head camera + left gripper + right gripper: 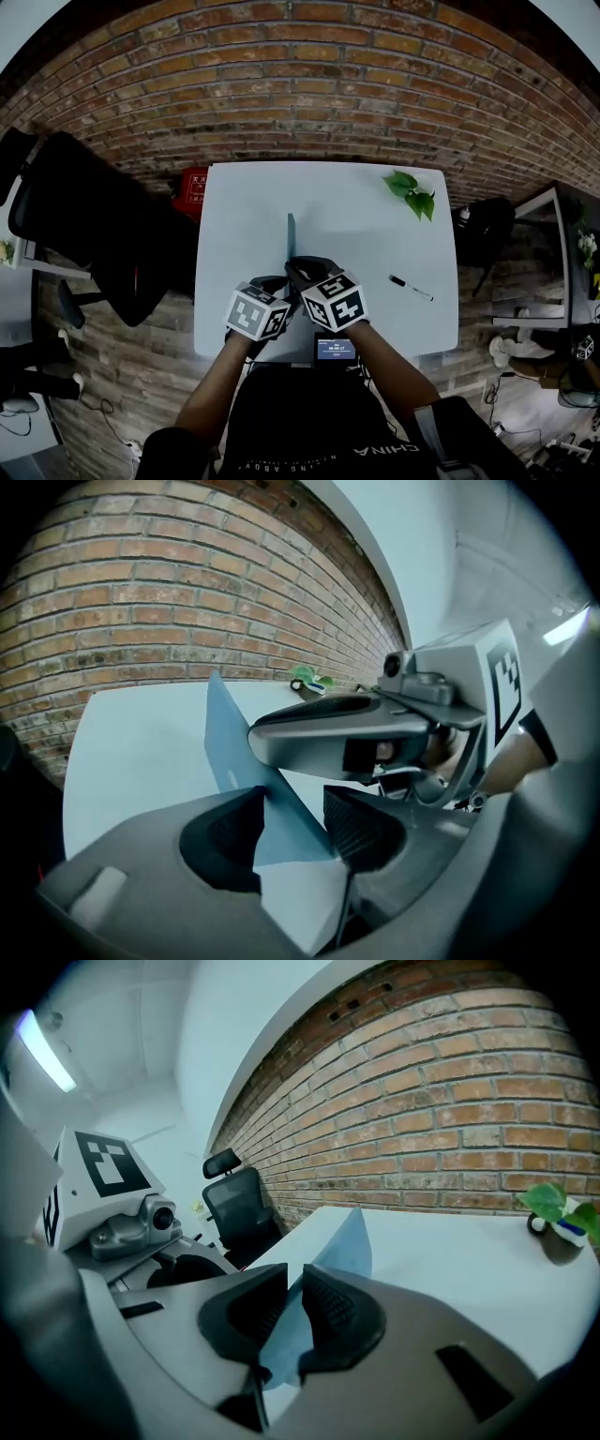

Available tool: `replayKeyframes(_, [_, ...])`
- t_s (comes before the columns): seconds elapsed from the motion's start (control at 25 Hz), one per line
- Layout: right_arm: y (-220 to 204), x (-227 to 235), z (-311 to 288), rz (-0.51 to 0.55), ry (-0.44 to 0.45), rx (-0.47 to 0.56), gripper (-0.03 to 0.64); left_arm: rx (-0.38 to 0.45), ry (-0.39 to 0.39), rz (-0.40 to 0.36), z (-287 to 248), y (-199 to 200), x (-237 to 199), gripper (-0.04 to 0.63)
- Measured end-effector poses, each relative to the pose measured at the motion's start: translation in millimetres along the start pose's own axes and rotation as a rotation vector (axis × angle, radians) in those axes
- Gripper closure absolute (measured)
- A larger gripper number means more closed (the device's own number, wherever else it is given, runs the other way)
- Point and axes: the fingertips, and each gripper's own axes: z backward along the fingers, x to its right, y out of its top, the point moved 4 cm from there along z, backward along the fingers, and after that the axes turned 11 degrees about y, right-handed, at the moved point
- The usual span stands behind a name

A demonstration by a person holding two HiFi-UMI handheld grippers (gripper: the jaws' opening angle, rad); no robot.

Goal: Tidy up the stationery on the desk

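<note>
while my right hand-held gripper (294, 1283) clamps the thin, plain blue sheet (345, 1241) standing on edge, my left hand-held gripper (295, 813) gapes released around it.

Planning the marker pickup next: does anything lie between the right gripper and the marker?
Nothing visible does: only bare desk separates the right gripper from the marker, though its jaws grip a blue sheet.

Head view steeply down on desk (337, 202), gripper views low, close, facing brick wall (141, 602), desk shared
</note>
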Motion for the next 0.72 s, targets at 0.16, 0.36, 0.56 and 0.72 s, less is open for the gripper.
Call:
replayKeyframes(0.16, [2.4, -2.5, -4.4, 0.013, 0.024, -0.002, 0.558, -0.026, 0.025, 0.044, 1.2, -1.3, -6.8, 0.405])
replayKeyframes(0.36, [3.9, -5.0, -8.3, 0.03, 0.04, -0.001, 0.558, -0.021, 0.028, 0.117, 6.1, -4.9, -15.7, 0.453])
replayKeyframes(0.56, [1.8, 1.5, -3.5, 0.024, 0.003, 0.022, 0.56, 0.001, 0.045, 0.171, 11.3, -6.9, -25.1, 0.489])
replayKeyframes(0.72, [-7.0, 7.2, -0.1, 0.005, -0.026, 0.012, 0.56, 0.012, 0.055, 0.207, 15.0, -10.9, -34.4, 0.513])
